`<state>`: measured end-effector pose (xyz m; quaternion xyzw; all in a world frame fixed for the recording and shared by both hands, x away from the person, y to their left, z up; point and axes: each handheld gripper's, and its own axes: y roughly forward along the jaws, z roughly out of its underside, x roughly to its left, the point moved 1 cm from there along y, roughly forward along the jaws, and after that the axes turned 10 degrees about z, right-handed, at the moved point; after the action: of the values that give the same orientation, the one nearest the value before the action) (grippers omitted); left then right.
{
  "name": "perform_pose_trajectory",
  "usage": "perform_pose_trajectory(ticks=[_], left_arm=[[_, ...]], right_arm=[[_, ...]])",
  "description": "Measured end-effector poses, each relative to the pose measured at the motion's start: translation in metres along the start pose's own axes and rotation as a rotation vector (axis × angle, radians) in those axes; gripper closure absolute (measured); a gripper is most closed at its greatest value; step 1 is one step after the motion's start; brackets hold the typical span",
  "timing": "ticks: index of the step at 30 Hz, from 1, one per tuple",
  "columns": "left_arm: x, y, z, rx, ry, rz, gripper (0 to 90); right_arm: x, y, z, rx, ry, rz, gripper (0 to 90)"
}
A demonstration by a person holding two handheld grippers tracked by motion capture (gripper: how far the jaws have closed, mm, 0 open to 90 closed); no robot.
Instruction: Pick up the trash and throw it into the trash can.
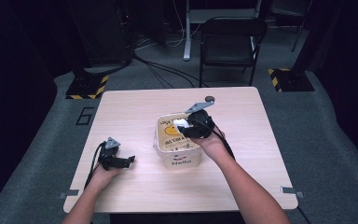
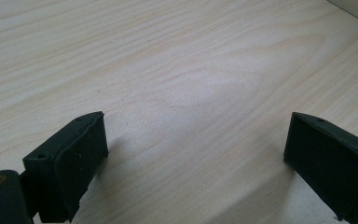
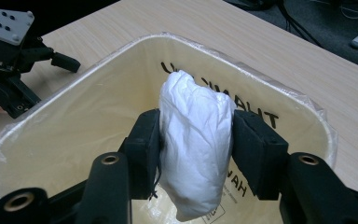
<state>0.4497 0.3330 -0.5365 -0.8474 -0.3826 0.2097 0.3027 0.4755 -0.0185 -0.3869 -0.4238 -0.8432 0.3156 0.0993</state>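
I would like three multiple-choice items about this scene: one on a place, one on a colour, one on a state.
1. Where is the right tool?
A. over the bucket
B. on the chair
C. beside the left tool

2. What colour is the bundle it holds?
A. red
B. white
C. green

3. How is the left tool?
A. shut on a cup
B. shut, nothing held
C. open, nothing held

Answers: 1 A, the bucket's rim surrounds its jaws; 2 B, white crumpled plastic; 3 C, bare table between wide jaws.
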Motion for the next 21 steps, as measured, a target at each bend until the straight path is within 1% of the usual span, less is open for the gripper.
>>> perform_pose_trajectory(ticks=[7, 11, 21], left_arm=[[0.0, 0.0, 0.0, 0.0, 0.0, 0.0, 5.9], [0.0, 0.0, 0.0, 0.0, 0.0, 0.0, 5.9], [0.0, 0.0, 0.0, 0.0, 0.0, 0.0, 5.9]], right_arm=[[0.002, 0.008, 0.002, 0.028, -0.001, 0.001, 51.2], [0.003, 0.011, 0.003, 0.035, -0.03, 0.011, 51.1], [0.0, 0.016, 0.006, 0.063, -0.02, 0.011, 50.4]])
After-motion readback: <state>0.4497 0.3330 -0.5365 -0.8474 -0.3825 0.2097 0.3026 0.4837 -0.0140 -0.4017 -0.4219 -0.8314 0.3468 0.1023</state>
